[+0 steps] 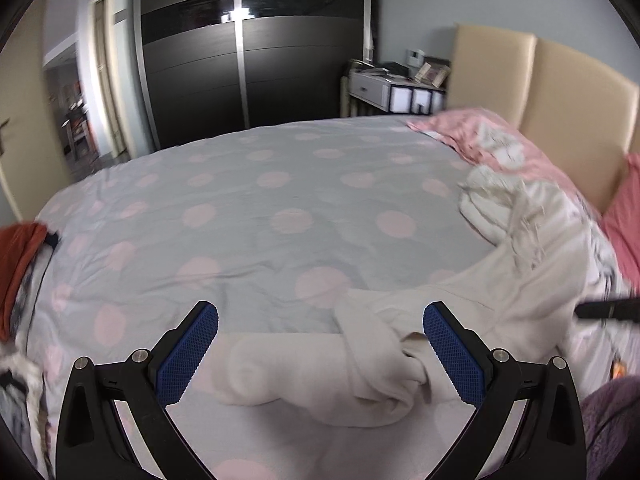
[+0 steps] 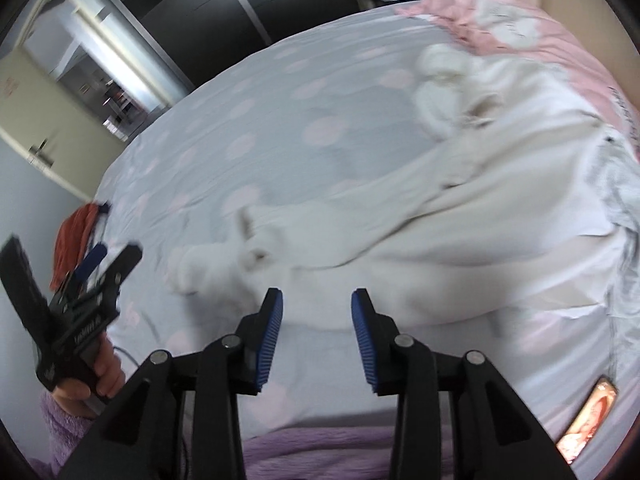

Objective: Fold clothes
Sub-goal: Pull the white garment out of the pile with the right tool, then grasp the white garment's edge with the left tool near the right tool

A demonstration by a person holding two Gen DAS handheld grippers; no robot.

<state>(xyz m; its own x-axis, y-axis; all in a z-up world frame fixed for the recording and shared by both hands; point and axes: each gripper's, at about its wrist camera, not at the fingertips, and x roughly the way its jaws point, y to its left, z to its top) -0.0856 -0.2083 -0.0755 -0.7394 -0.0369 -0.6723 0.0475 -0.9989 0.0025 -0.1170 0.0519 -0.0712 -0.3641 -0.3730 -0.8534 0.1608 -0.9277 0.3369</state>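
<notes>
Overhead, left gripper (image 1: pixel 321 344) spread wide, right gripper (image 2: pixel 317 322) parted — both unloaded, above cream garment (image 2: pixel 460 216) on bed (image 1: pixel 248 208).

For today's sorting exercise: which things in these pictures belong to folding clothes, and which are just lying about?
Belongs to the job:
white garment
left gripper
right gripper

Just lying about:
phone
orange cloth
pink pillow
nightstand

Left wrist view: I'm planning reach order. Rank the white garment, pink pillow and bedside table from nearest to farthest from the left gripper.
1. White garment, between the open fingers of the left gripper.
2. Pink pillow, upper right by the headboard.
3. Bedside table, beyond the bed.
</notes>
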